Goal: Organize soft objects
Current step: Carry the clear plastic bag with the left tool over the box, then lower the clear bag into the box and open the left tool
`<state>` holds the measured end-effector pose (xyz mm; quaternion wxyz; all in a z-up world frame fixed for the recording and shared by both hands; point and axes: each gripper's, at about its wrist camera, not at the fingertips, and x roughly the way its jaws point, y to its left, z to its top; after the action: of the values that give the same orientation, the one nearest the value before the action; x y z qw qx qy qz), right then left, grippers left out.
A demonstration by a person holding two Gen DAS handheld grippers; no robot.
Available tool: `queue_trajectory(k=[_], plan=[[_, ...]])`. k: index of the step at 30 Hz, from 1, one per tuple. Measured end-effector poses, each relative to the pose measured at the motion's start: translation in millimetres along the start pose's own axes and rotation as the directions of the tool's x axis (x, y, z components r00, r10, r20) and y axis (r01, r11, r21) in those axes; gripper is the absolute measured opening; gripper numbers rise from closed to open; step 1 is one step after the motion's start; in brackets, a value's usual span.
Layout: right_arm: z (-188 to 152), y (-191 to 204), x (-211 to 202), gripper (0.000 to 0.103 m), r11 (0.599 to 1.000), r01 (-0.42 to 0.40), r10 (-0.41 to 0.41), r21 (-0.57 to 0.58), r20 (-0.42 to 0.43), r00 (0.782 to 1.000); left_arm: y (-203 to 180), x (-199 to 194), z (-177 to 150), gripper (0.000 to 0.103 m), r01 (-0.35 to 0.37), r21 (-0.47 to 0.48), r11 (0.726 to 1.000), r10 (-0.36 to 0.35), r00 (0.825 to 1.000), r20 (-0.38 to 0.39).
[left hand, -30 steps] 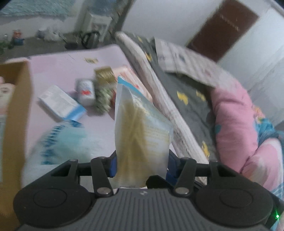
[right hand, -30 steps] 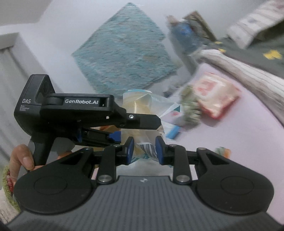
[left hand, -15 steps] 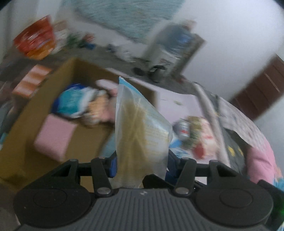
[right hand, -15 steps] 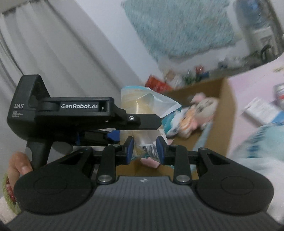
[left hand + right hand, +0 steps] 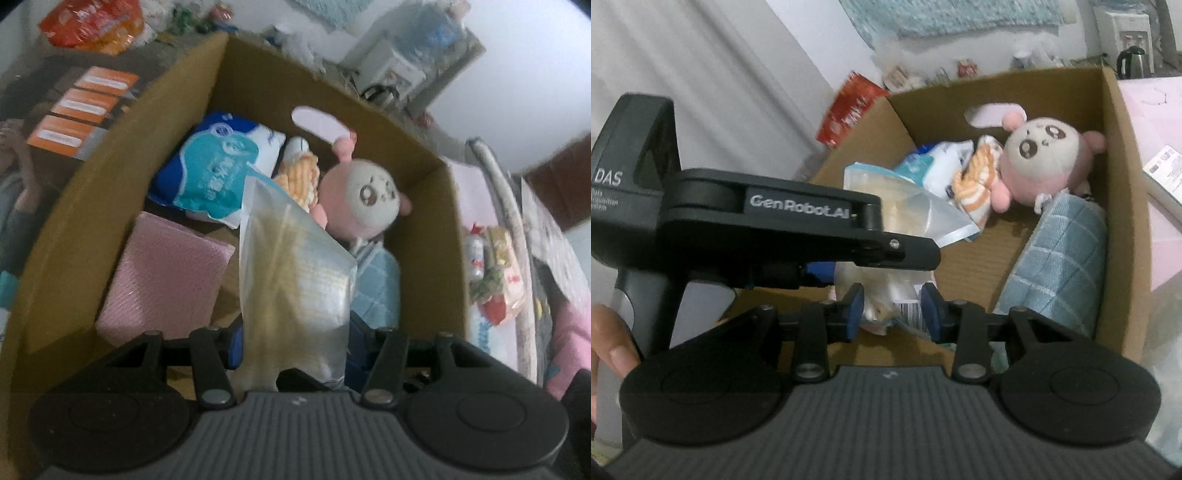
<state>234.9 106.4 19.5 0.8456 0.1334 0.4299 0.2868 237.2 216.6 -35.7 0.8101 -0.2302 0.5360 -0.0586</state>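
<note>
Release is the step in hand, I judge, and it turns on what lies beneath: the left gripper [image 5: 293, 338] is clamped on the base of a translucent plastic pouch with yellowish contents [image 5: 295, 273], long axis pointing away along the fingers, over the open brown cardboard box [image 5: 110, 155]. Bare floor shows between the pink quilted pad [image 5: 162, 277] and folded blue towel [image 5: 1060, 266]. The right gripper [image 5: 892, 308], near, stands part open on nothing.
</note>
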Motion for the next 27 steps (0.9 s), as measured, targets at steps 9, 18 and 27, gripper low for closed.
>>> queue_trajectory(k=[9,18,27], plan=[[-5,-11,-22,0.051,0.998,0.02,-0.02,-0.055,0.001,1.0,14,40,5,0.055,-0.083,0.02,0.996,0.085,0.993,-0.083],[-14,-17,-60,0.054,0.997,-0.045,0.05,-0.069,0.068,0.996,-8,42,0,0.068,-0.174,0.151,0.973,0.184,0.982,-0.048],[-23,-27,-97,0.057,0.995,-0.089,0.095,-0.047,0.143,0.985,-23,23,4,0.078,-0.223,0.165,0.961,0.219,0.975,0.044]])
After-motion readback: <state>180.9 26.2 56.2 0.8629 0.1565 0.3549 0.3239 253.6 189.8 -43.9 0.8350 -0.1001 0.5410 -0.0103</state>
